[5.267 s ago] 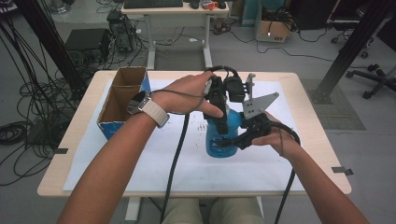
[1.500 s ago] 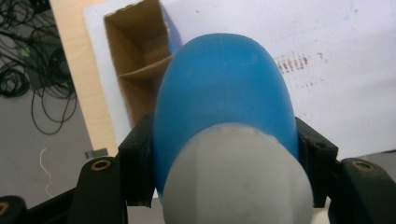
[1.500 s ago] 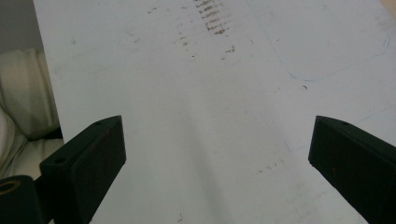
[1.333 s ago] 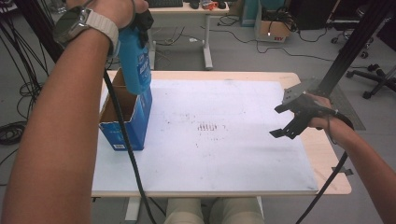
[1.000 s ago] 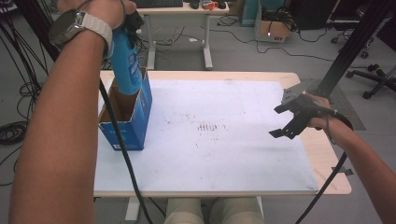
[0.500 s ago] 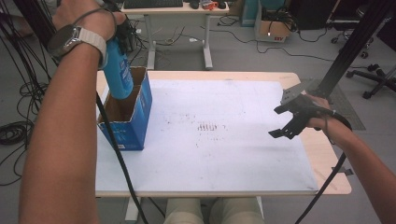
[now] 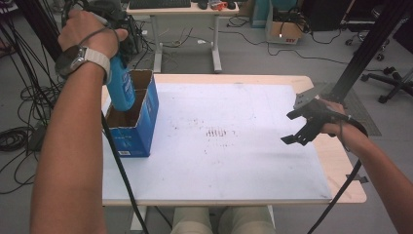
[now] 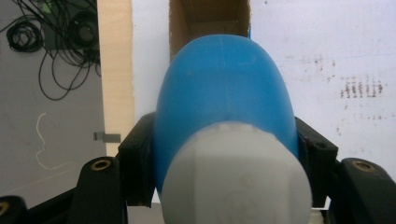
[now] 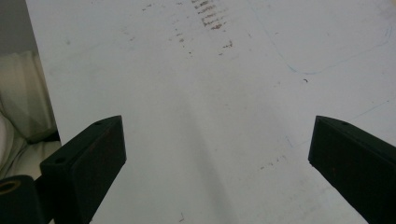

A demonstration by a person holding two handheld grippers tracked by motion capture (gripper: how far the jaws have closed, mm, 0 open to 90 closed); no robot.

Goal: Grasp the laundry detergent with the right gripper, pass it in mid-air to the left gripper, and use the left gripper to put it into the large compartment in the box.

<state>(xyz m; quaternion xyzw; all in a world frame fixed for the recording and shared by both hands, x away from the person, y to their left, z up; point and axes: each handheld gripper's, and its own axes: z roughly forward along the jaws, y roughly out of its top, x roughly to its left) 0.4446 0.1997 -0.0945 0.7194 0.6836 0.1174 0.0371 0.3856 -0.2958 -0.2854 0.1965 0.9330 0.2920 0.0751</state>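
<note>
Blue bottle [image 7: 120, 87], blue box [image 7: 138, 130]

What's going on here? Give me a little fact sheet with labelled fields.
Work in hand: lowering a blue bottle into an open cardboard box
Left gripper: clamped on the bottle, white cap toward its camera
Bottle position: over the box's opening, lower end dipping in
Right gripper: open, holding nothing, above the table's right side
Table: white sheet with faint brown marks

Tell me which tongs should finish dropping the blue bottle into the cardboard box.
Left. The left tongs already clamp the blue bottle directly above the open cardboard box at the table's left edge. The right tongs hang open and empty over the table's far right side.
</note>
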